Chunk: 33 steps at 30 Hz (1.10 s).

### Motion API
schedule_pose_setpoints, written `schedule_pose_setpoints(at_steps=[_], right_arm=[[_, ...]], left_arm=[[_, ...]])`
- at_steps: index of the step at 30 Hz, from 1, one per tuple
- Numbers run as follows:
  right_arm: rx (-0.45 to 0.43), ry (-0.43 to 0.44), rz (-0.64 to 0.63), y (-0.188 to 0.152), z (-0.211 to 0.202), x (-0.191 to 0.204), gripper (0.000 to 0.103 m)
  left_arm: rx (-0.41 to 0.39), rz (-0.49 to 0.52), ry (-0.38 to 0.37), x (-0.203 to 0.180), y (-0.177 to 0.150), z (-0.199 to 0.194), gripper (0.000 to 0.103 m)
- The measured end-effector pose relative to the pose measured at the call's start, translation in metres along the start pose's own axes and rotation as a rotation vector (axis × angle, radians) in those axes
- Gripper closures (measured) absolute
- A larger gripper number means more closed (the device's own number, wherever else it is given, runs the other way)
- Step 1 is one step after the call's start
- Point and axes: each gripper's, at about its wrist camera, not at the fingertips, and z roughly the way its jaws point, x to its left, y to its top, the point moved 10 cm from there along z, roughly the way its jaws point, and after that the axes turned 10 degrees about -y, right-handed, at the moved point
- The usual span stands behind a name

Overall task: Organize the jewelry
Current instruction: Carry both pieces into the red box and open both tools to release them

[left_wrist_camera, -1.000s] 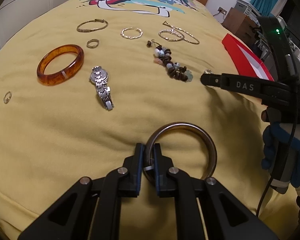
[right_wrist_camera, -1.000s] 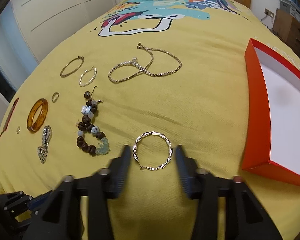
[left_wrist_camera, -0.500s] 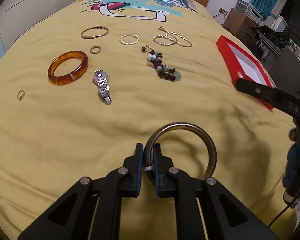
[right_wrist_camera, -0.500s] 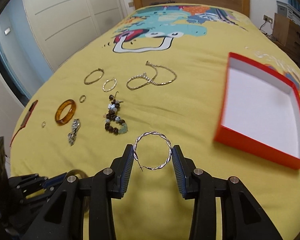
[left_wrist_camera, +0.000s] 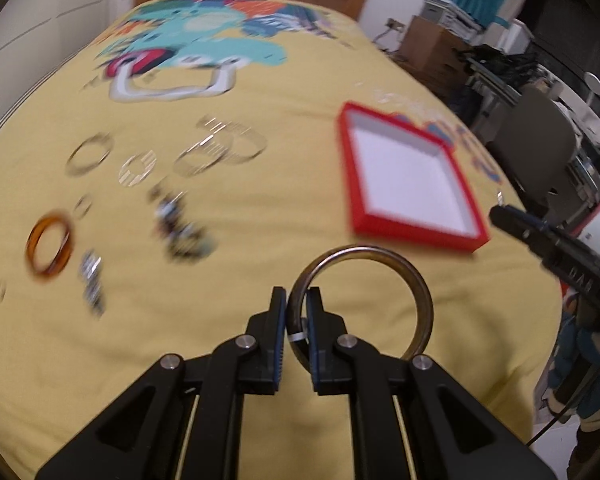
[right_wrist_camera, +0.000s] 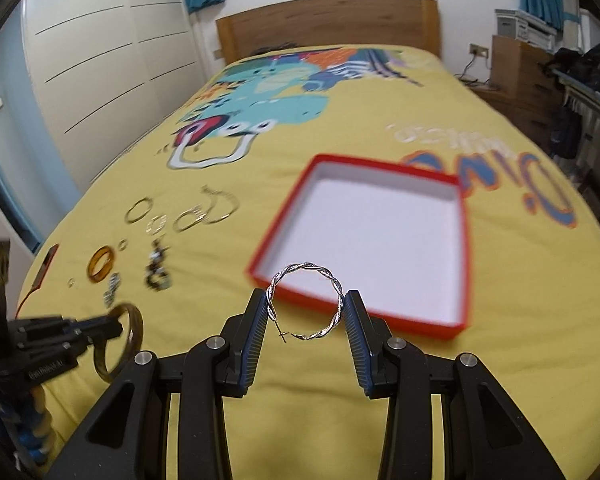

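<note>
My left gripper (left_wrist_camera: 297, 300) is shut on the rim of a dark metal bangle (left_wrist_camera: 416, 280) and holds it above the yellow bedspread. It also shows in the right wrist view (right_wrist_camera: 134, 322). My right gripper (right_wrist_camera: 306, 308) is shut on a twisted silver hoop (right_wrist_camera: 300, 270), held across its width between the pads, in front of the near edge of the red box (right_wrist_camera: 458, 326). The red box with a white inside (left_wrist_camera: 404, 168) lies open and empty on the bed.
Loose jewelry lies at the left on the bedspread (left_wrist_camera: 260, 216): an amber bangle (left_wrist_camera: 48, 246), a silver watch (left_wrist_camera: 91, 280), a bead bracelet (left_wrist_camera: 180, 228), thin hoops (left_wrist_camera: 89, 153) and chains (left_wrist_camera: 220, 148). Furniture stands past the bed's right side.
Both grippers have risen and swung right toward the red box, each with its piece. The box now fills the middle of the right wrist view.
</note>
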Motion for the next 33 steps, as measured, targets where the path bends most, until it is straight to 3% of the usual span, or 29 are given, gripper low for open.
schedule_pose_setpoints(at_steps=[9, 18, 24, 33], right_arm=[[0.021, -0.045, -0.051, 0.033, 0.054, -0.052, 0.064], [0.091, -0.008, -0.099, 0.066, 0.141, -0.069, 0.064], [0.184, 0.026, -0.181, 0.062, 0.185, -0.057, 0.064], [0.224, -0.006, -0.26, 0.055, 0.199, -0.054, 0.062]], left_arm=[[0.049, 0.121, 0.034, -0.062, 0.074, 0.094, 0.094], [0.146, 0.187, 0.116, -0.062, 0.091, 0.179, 0.094], [0.16, 0.206, 0.117, -0.053, 0.086, 0.194, 0.094], [0.153, 0.227, 0.138, -0.051, 0.086, 0.194, 0.092]])
